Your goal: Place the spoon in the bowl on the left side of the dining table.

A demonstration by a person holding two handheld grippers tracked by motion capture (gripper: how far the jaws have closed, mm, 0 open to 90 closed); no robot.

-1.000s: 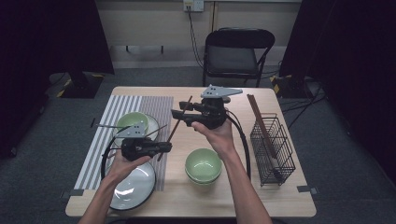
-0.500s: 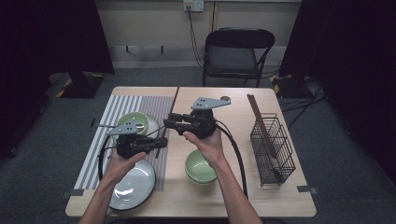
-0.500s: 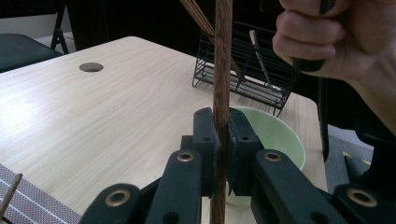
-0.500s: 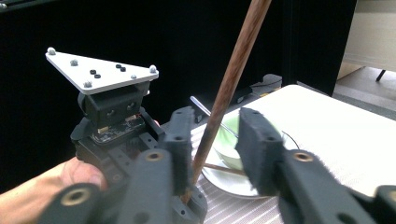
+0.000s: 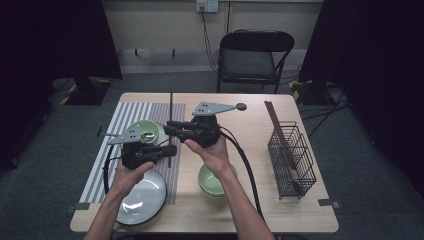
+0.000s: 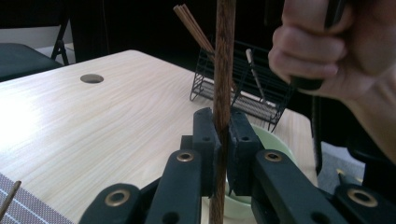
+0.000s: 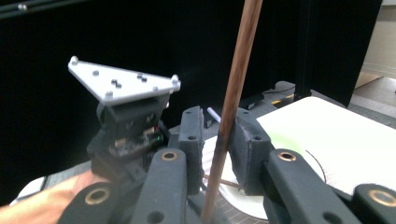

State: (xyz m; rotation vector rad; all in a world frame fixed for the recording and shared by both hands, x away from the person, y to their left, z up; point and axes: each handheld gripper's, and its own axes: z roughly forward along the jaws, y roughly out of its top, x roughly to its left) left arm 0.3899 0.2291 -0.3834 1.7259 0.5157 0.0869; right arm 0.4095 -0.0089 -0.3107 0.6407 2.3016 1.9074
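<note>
We see the left hand-held gripper (image 5: pixel 170 149) clamped on a dark wooden chopstick (image 5: pixel 171 120) that stands upright above the worktop (image 5: pixel 250 107), roughly at its centre. The right hand-held gripper (image 5: pixel 167 127), just at 12 o'clock of the left one, has been closing its jaws around the same stick; they look not quite touching it, though blur leaves us unsure. A wire basket (image 5: pixel 292 155) stands at 3 o'clock.
</note>
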